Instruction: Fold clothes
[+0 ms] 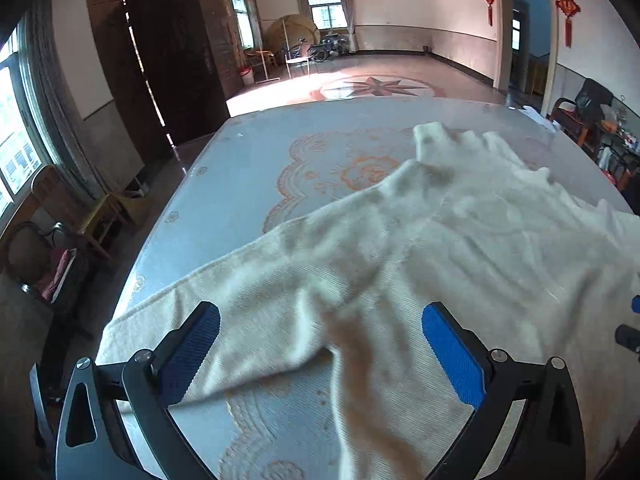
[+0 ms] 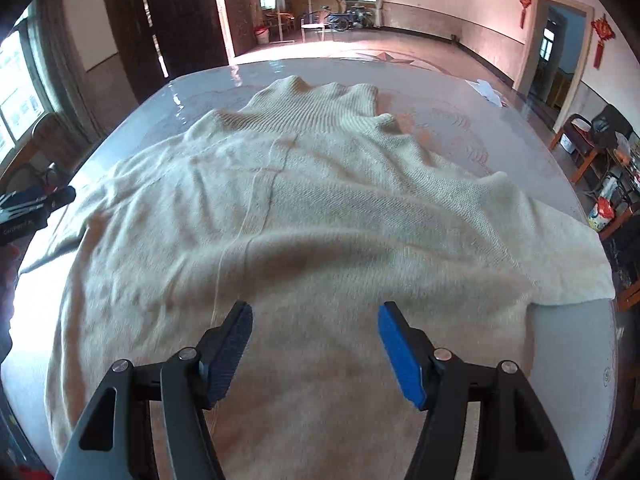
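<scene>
My left gripper point(image 1: 320, 344) stands wide and empty over the near sleeve point(image 1: 360, 380); my right gripper point(image 2: 316, 344), moderately open, holds nothing. The cream sweater point(image 2: 304, 208) lies spread on the tabletop point(image 1: 240, 184). Smooth creases before folding each sleeve inward.

The left hand-held gripper point(image 1: 320, 344) hangs wide open above the cream sweater point(image 1: 440, 248).
</scene>
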{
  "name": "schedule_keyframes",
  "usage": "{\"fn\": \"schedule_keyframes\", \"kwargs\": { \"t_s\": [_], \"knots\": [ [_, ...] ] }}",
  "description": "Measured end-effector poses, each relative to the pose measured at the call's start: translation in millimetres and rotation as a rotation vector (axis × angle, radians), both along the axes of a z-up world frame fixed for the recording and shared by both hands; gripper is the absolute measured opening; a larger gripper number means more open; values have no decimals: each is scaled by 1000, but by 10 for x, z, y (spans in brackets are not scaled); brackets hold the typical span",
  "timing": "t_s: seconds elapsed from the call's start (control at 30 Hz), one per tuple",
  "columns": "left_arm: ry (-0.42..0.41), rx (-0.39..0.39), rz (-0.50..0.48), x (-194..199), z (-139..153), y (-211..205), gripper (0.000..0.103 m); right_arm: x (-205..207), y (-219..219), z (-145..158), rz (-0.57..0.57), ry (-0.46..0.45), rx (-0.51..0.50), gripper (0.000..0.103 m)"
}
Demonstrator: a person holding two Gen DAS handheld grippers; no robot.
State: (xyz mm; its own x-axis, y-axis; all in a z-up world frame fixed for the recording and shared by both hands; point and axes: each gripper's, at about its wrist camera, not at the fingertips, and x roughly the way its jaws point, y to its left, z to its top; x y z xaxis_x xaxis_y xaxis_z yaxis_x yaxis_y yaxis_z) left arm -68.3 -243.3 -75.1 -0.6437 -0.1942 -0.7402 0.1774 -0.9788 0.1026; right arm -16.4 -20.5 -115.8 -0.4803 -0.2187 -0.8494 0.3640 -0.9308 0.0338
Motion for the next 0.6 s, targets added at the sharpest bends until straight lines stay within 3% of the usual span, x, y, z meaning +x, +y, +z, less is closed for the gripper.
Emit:
{"fn": "schedule_keyframes", "kwargs": {
  "t_s": [0.13, 0.3, 0.6],
  "knots": [
    [-44, 29, -41, 266, -114, 533, 102, 261, 60, -92, 49, -38, 57, 66],
    [-66, 22, -18, 494, -341, 925, 102, 325, 178, -174, 6, -87, 41, 66],
    [-90, -24, 29, 749, -617, 959, 102, 465, 226, -347, 27, -94, 64, 66]
  ]
}}
